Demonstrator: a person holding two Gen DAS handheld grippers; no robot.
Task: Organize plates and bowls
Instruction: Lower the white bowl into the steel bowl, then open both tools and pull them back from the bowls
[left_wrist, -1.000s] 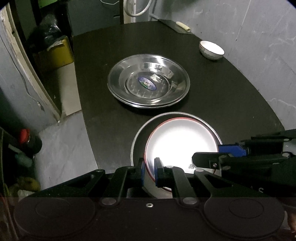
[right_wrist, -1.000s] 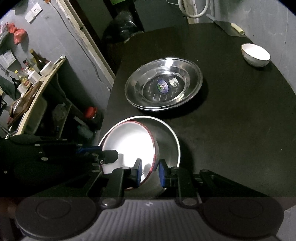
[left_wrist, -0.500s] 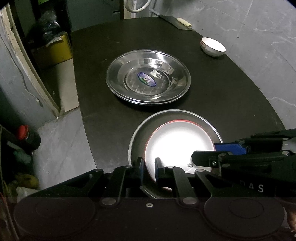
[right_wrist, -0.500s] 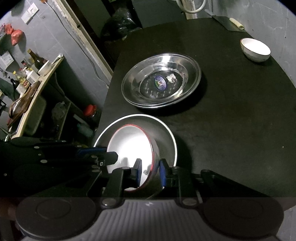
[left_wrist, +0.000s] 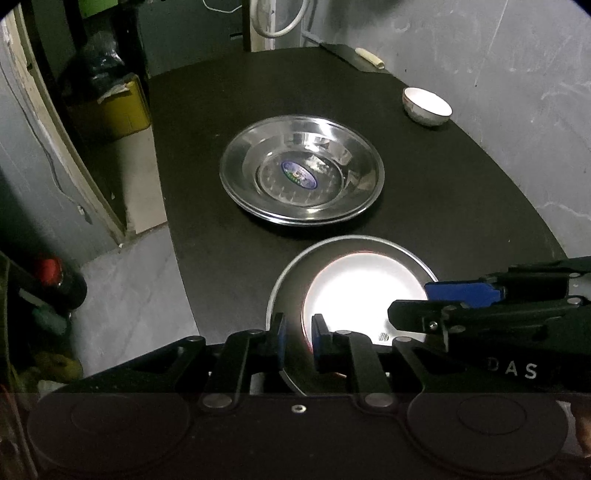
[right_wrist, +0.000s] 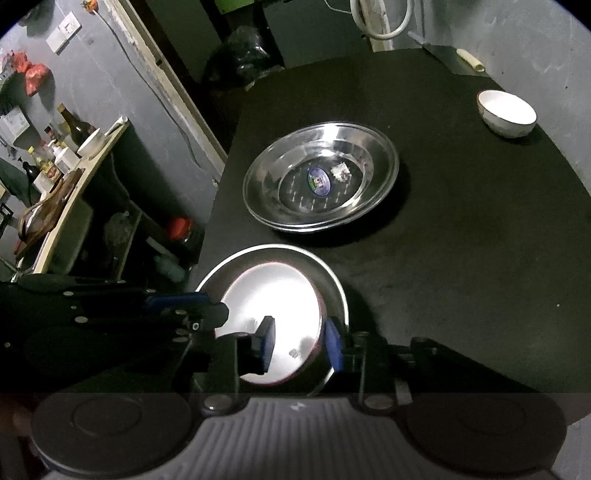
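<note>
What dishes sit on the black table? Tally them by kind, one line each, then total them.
Large steel basins, stacked at the table's middle: 2, judging by the doubled rim
Steel plate near the grippers: 1
Red-rimmed white plate lying in it: 1
Small white bowl by the wall: 1
Total: 5

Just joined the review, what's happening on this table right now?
A person with two handheld grippers has just set a white red-rimmed plate inside a shallow metal pan. The right gripper and left gripper have just been opening, jaws straddling the plate's rim. A stack of steel dishes and a small white bowl sit beyond.
</note>
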